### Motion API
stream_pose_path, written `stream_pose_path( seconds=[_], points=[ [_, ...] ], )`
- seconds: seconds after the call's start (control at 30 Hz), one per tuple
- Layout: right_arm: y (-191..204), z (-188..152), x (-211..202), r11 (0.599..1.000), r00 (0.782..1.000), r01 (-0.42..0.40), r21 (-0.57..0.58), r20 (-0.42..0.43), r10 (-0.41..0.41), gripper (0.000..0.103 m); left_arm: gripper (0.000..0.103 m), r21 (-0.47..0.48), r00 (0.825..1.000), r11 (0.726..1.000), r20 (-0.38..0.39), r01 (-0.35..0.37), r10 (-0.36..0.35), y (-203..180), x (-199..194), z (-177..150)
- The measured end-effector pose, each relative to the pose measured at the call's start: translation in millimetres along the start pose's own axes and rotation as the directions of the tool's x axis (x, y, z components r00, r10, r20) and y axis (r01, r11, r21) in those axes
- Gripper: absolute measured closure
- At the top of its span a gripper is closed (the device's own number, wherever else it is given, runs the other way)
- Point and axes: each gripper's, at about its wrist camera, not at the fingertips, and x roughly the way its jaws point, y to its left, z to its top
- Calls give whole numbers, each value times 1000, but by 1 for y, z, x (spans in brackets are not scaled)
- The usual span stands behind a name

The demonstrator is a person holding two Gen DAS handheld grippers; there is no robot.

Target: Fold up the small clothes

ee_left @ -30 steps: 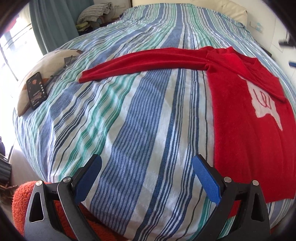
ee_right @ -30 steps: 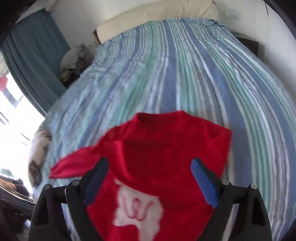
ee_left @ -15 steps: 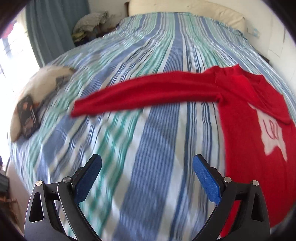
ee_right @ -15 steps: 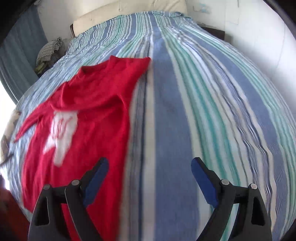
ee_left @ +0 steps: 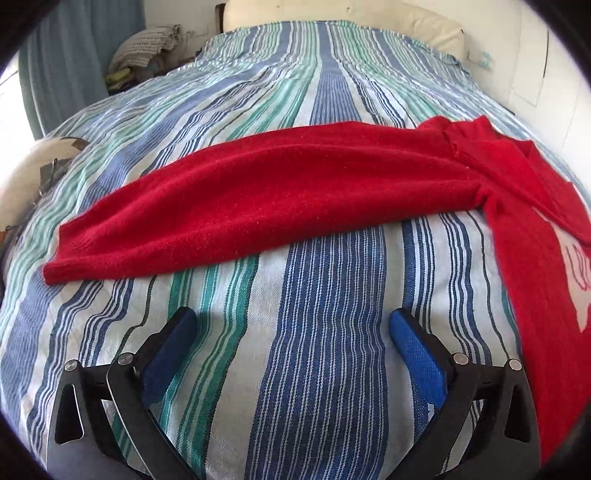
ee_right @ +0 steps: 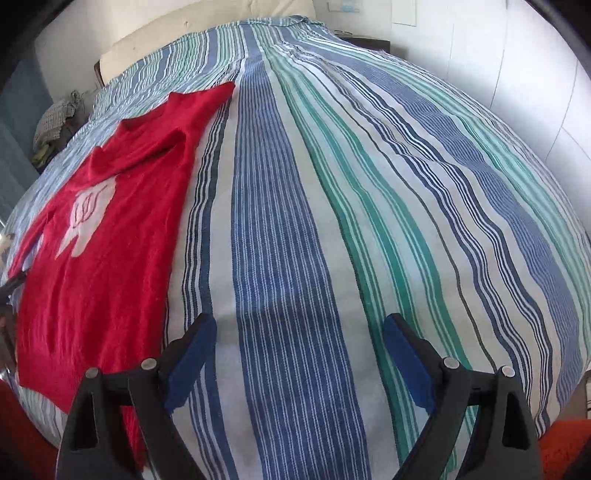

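A small red sweater [ee_left: 524, 221] with a white patch on its chest lies flat on the striped bedspread [ee_left: 325, 332]. Its left sleeve [ee_left: 258, 195] stretches out to the left, right ahead of my left gripper [ee_left: 291, 328], which is open, empty and low over the bed just short of the sleeve. In the right wrist view the sweater [ee_right: 110, 236] lies to the left, its right side folded in with a straight edge. My right gripper [ee_right: 299, 339] is open and empty over bare bedspread [ee_right: 406, 206] beside the sweater.
A cream headboard [ee_left: 343, 14] and white wall bound the far end. A pile of cloth [ee_left: 144, 48] and a blue curtain [ee_left: 62, 74] stand at the far left. A cream cushion [ee_left: 26, 177] lies at the bed's left edge.
My left gripper has moved forward and down, closer to the outstretched sleeve. My right gripper has swung right off the sweater, over bare bedspread. Both stayed open.
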Motion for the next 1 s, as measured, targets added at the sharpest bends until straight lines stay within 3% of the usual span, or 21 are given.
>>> stream_pose_path(
  seconds=[0.37,0.73,1.0],
  points=[
    [18,-7,-6,997,996,66,38,-61,-63,12,0,6,1000,1000,-3,-11,11,-1,0,0],
    [-4,-10,-8,937,978,191,291,-142,-155,12,0,11,1000,1000,-2,-17,17,-1,0,0],
    [-1,-5,-3,924,962,250,291,-180,-204,12,0,13,1000,1000,-2,-19,19,-3,0,0]
  ],
)
